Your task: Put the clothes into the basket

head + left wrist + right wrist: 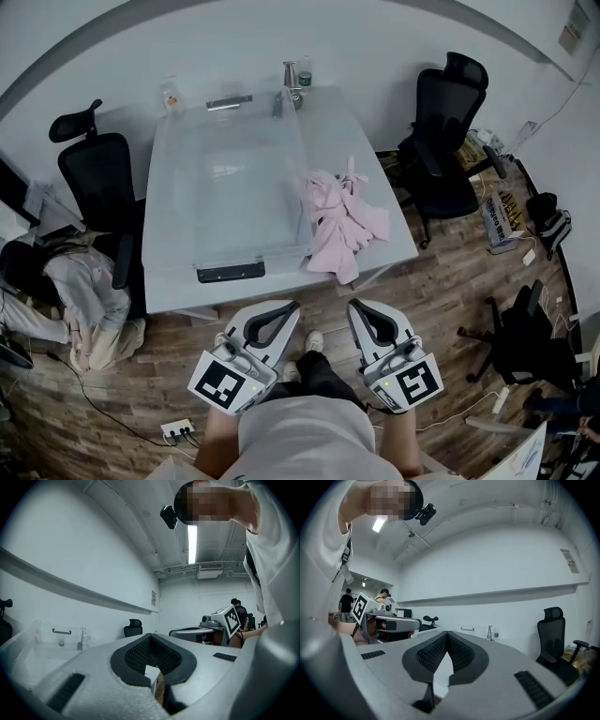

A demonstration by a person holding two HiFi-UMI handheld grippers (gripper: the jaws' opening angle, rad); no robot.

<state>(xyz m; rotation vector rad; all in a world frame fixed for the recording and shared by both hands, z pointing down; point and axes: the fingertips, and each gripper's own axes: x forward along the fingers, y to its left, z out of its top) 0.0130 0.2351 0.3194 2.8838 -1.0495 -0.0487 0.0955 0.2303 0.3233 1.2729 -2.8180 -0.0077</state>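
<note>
**Both grippers shut and empty at the near edge of the table; clothes outside the basket**

Head view, looking steeply down. A clear basket (184,202) stands on the left part of a white table (375,155), with a dark handle on its near wall. The pink clothes (339,223) lie in a crumpled heap on the table at the right of the basket, touching its right wall. Their left edge overlaps the rim, and whether any part hangs inside cannot be told. The left gripper (289,307) and the right gripper (355,306) are held side by side over the wooden floor (450,281), just short of the table's near edge and pointing toward it. In each gripper view the jaw tips meet, with nothing between them. A black chair (442,131) stands to the right of the table and another (101,178) to the left.
</note>
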